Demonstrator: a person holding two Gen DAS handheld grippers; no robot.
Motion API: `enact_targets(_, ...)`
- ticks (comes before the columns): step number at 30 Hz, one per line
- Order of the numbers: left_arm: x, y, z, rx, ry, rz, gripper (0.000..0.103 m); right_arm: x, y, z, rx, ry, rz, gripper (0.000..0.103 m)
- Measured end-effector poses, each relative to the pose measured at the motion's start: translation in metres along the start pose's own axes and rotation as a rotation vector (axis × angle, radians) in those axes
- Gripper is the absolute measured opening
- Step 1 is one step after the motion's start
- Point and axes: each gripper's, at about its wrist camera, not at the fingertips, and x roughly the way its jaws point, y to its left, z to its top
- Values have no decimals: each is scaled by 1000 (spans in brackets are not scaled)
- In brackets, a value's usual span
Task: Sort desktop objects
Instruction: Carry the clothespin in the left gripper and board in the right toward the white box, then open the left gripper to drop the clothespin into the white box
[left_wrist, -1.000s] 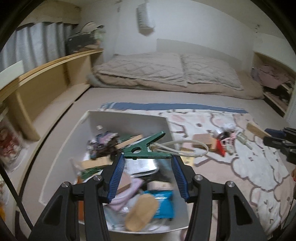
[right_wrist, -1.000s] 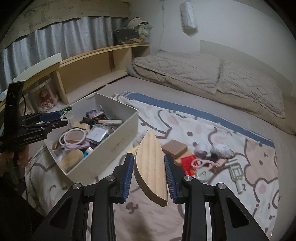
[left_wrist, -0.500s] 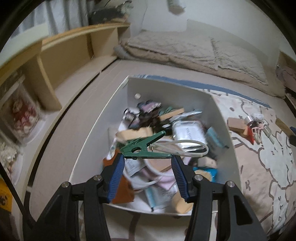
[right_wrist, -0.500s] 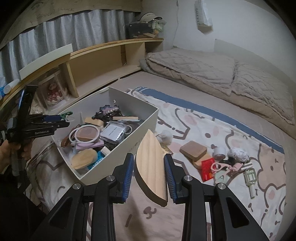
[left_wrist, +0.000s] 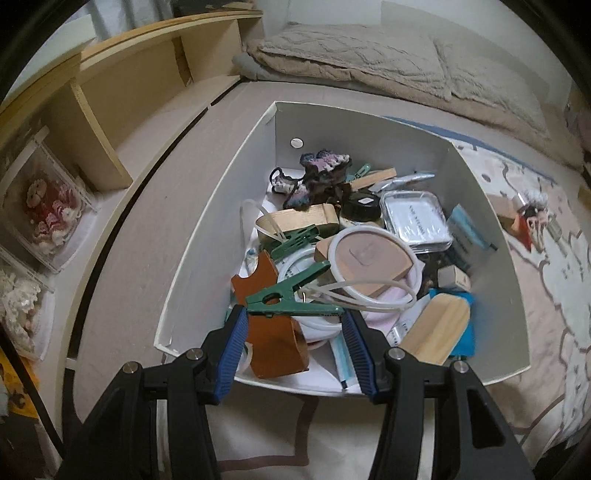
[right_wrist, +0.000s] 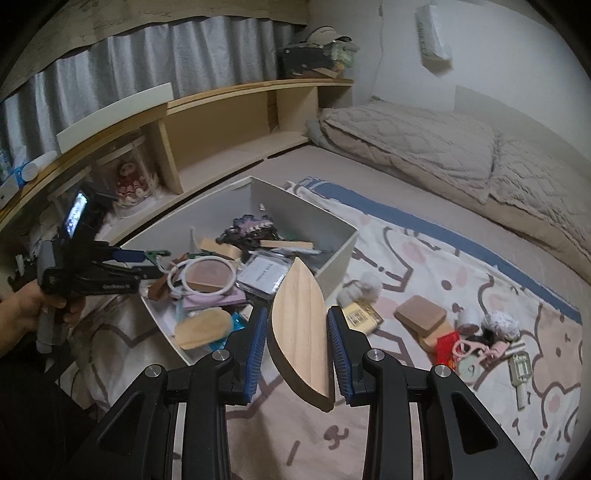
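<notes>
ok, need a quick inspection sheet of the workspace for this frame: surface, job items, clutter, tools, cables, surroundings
Surface: patterned blanket spread over a bed.
Job's things: white box heaped with small items; green clip; leaf-shaped wooden piece.
Clutter: loose pile on the blanket right of the box, including a brown wooden block and a red packet.
Grippers: left tool shut on the green clip above the box; right tool shut on the wooden piece, outside the box.
Cables: nothing seen.
Surroundings: wooden shelf, grey curtain, pillows.

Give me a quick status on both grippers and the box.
Left gripper shut on green clip, over white box. Right gripper shut on wooden leaf piece, outside box. Box crowded.
</notes>
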Motion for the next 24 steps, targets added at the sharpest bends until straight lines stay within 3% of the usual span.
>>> enact_targets(11, 6, -12, 1, 84, 31, 36, 53, 23, 23, 37, 22, -31, 69, 34)
enact_targets(16, 6, -17, -1, 119, 25, 43, 73, 45, 30, 40, 33, 0, 96, 34)
enact_targets(24, -4, -2, 2, 52, -7, 3, 74, 88, 44, 38, 18, 69, 119, 34)
